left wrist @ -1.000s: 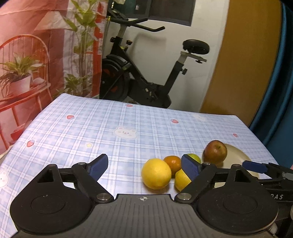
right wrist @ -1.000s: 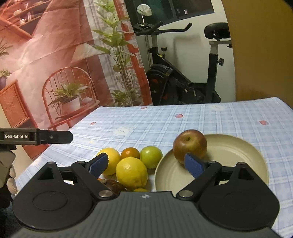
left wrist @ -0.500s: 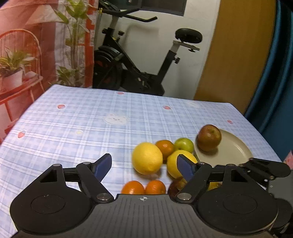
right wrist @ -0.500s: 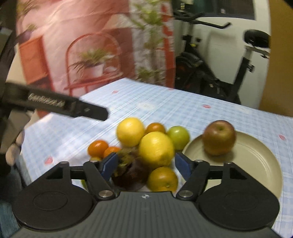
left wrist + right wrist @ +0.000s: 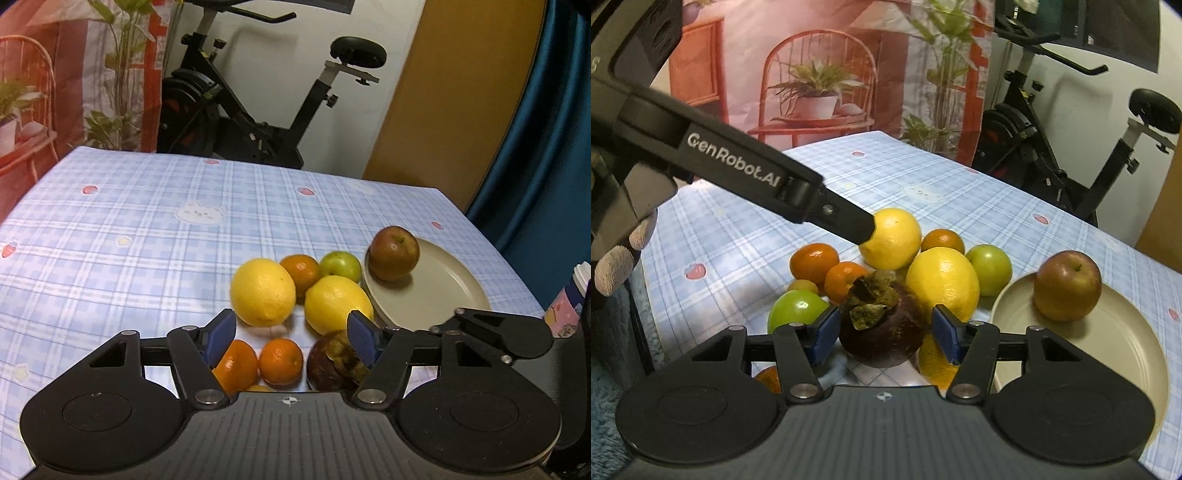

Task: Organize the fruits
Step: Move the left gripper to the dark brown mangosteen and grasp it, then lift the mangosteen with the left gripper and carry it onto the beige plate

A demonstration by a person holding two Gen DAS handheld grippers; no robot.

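Fruit lies heaped on the blue checked tablecloth (image 5: pixel 147 236). Two lemons (image 5: pixel 263 291) (image 5: pixel 338 304), small oranges (image 5: pixel 280 360) and a green fruit (image 5: pixel 340 266) sit left of a beige plate (image 5: pixel 443 291). A red apple (image 5: pixel 394 253) rests on that plate. My left gripper (image 5: pixel 291 338) hovers over the near oranges with its jaws closing and the pads touching nothing. My right gripper (image 5: pixel 886 336) straddles a dark mangosteen (image 5: pixel 882 332). Its jaws are closing, and a gap still shows at the right pad. In the right wrist view, a left gripper finger (image 5: pixel 812 199) reaches to the far lemon (image 5: pixel 897 236).
An exercise bike (image 5: pixel 258 110) stands beyond the table's far edge, beside a printed backdrop. A patterned cup (image 5: pixel 570 302) sits at the right edge. A gloved hand (image 5: pixel 617 266) holds the left gripper near the table's left edge. More green fruit (image 5: pixel 796 310) lies near the front.
Both grippers have tipped down and closed in on the fruit heap, and their jaws have narrowed. The right gripper rolled and came to straddle the mangosteen.
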